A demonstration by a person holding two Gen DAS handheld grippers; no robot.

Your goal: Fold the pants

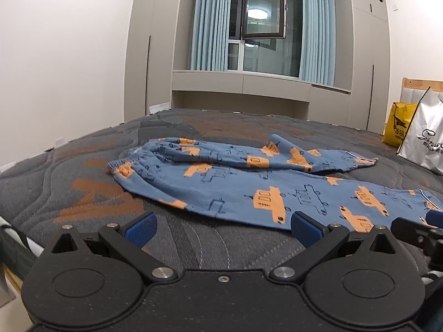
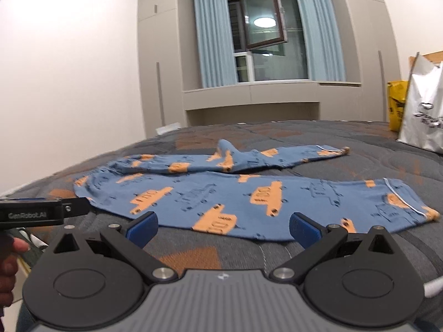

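Note:
Blue pants (image 1: pixel 243 182) with orange car prints lie spread on the grey quilted bed (image 1: pixel 83 166), waistband at the left, both legs running right; the far leg is rumpled. My left gripper (image 1: pixel 224 225) stands open just short of the near leg's edge, nothing between its blue pads (image 1: pixel 141 225). In the right wrist view the same pants (image 2: pixel 235 193) lie flat, and my right gripper (image 2: pixel 223 225) is open at the near hem side, holding nothing. The right gripper's tip also shows at the left view's right edge, and the left gripper's body at the right view's left edge.
A white shopping bag (image 1: pixel 426 135) and a yellow bag (image 1: pixel 398 124) stand on the bed at the far right by the headboard. Wardrobes, a window with blue curtains (image 1: pixel 210 22) and a white wall lie beyond. A person's hand (image 2: pixel 11 251) shows at the left.

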